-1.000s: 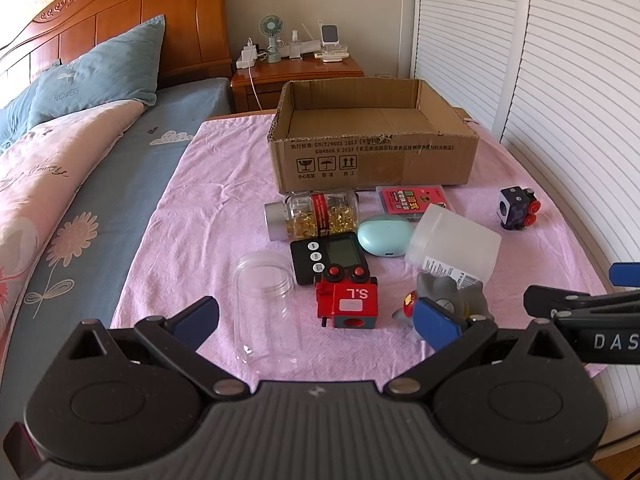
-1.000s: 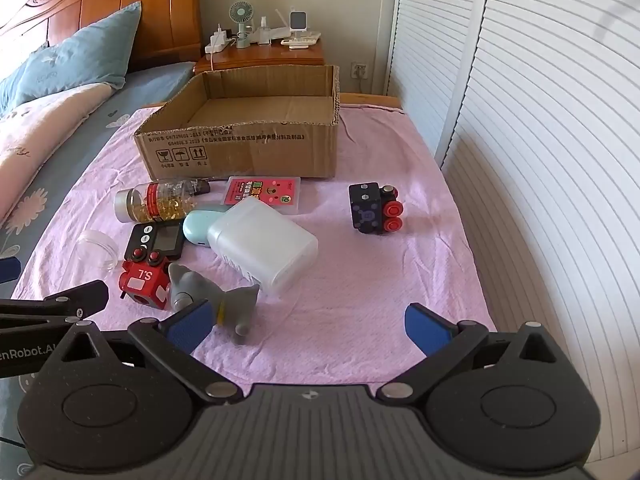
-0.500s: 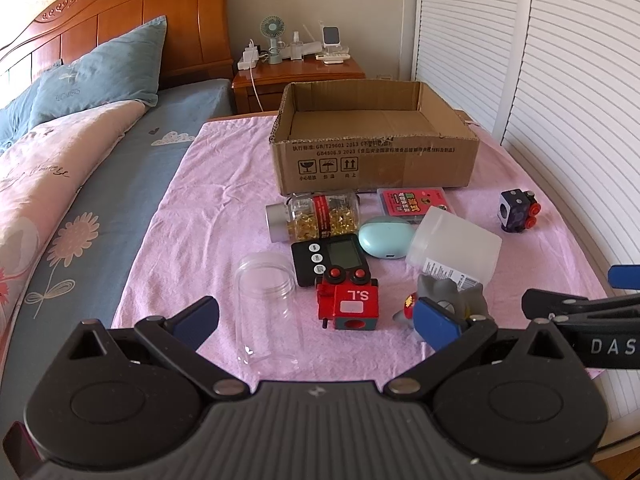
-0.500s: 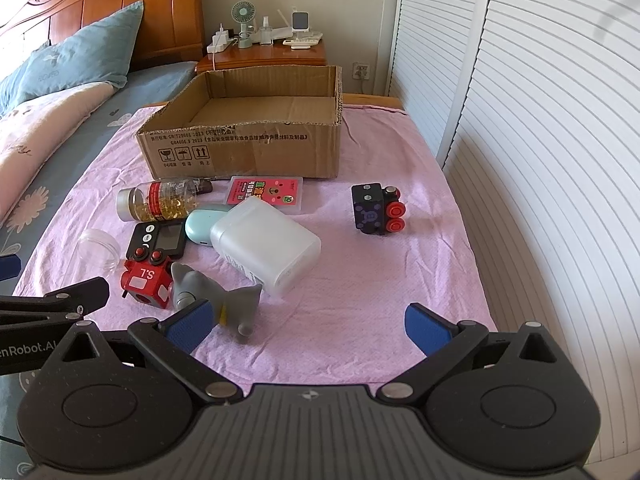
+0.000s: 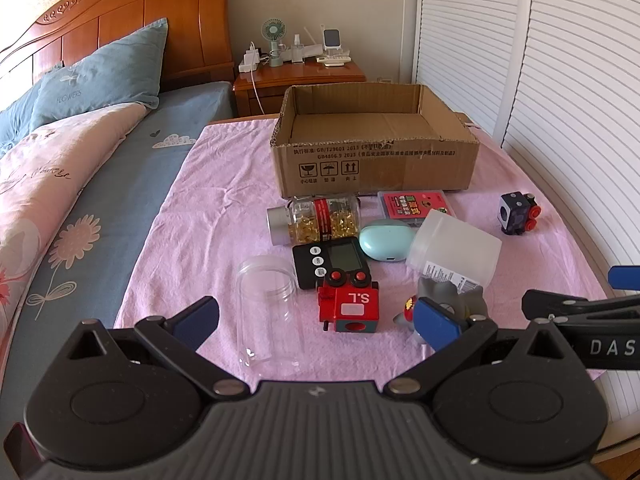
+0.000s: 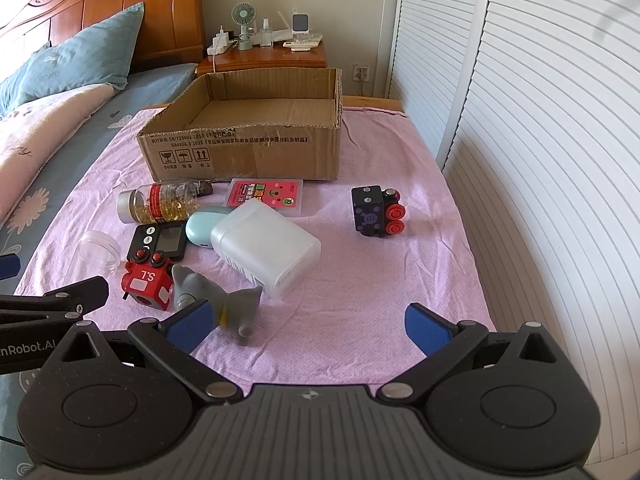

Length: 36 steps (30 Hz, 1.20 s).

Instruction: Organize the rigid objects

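Note:
An open, empty cardboard box point(image 5: 376, 160) point(image 6: 244, 152) stands at the back of a pink cloth. In front of it lie a capsule bottle point(image 5: 316, 220), a red card case point(image 5: 416, 204), a teal case point(image 5: 384, 244), a black timer point(image 5: 332, 260), a white tub point(image 5: 456, 248) point(image 6: 268, 244), a clear jar point(image 5: 268, 304), a red toy train point(image 5: 348, 304), a grey toy point(image 6: 212, 292) and a dark toy train point(image 6: 376, 216). My left gripper point(image 5: 316, 320) is open and empty, low before the jar and red train. My right gripper point(image 6: 308, 324) is open and empty by the grey toy.
The cloth covers a table point(image 5: 224, 184) beside a bed point(image 5: 80, 184) on the left. White louvred doors point(image 6: 540, 140) run along the right. A wooden nightstand point(image 5: 300, 80) with a fan and chargers stands behind the box.
Both grippers have eased slightly back and up; the objects sit a touch lower in view. Nothing on the cloth has moved and both stay open.

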Available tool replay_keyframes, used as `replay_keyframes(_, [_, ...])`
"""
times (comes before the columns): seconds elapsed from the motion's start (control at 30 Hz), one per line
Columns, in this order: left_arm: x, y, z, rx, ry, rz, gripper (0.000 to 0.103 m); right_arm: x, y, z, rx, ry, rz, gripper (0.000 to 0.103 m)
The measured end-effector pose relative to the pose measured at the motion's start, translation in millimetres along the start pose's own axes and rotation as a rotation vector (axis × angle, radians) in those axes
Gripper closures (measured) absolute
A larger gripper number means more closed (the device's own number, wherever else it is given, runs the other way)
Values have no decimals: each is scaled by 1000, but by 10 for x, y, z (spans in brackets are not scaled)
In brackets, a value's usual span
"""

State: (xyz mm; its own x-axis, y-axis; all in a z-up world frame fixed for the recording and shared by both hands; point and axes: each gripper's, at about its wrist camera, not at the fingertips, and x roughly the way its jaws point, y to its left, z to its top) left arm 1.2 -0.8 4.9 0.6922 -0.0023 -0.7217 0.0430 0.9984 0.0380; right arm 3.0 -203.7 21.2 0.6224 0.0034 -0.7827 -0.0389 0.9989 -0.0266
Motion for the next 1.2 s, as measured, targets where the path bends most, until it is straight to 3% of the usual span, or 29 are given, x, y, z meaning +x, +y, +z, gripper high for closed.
replay_keyframes(0.7, [-16, 1, 17, 2, -5, -2, 1, -3, -5, 13, 1, -6, 2, 0])
replay_keyframes(1.2, [126, 158, -62, 92, -35, -35, 1, 24, -21, 12, -62, -43, 43, 0])
